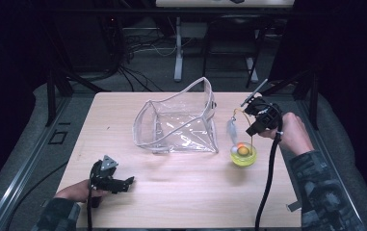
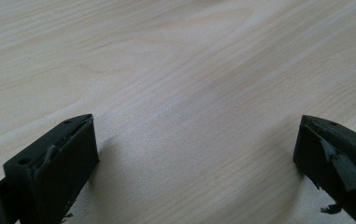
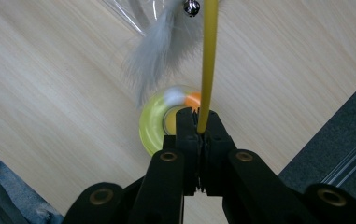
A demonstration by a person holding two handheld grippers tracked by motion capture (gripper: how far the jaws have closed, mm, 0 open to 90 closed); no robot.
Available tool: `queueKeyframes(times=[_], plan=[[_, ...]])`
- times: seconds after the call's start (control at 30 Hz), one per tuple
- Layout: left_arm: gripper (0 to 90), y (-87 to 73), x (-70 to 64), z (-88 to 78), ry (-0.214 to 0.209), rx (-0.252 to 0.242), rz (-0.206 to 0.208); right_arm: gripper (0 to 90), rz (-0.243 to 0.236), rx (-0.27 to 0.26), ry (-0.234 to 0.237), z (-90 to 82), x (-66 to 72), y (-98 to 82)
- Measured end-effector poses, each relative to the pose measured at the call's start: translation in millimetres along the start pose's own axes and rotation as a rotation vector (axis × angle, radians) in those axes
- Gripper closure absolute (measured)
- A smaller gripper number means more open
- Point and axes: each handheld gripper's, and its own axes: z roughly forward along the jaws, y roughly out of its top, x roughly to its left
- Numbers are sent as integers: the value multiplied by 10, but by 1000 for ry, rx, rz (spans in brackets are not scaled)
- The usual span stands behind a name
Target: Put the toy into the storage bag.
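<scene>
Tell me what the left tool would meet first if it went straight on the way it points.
Probably nothing soon: the left tool points right over the bare light wooden table, low and open. Depth is unclear.

The round base [image 1: 243, 155] sits on the table [image 1: 181, 202] below the right gripper [image 1: 255, 126]. The clear bag [image 1: 178, 122] lies to that gripper's left. The left gripper [image 1: 118, 183] rests well apart at the near edge.

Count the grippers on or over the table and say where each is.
2. The left gripper rests on the table's near left part, jaws open and holding nothing. The right gripper is raised at the right, shut on the yellow wand of a feather toy above its yellow-green base.
</scene>
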Motion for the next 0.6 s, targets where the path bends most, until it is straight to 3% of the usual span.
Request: queueKeyframes(times=[0.6], plan=[[0, 1, 1, -3, -2, 3, 0, 884, 93, 12, -30, -25, -422, 87]])
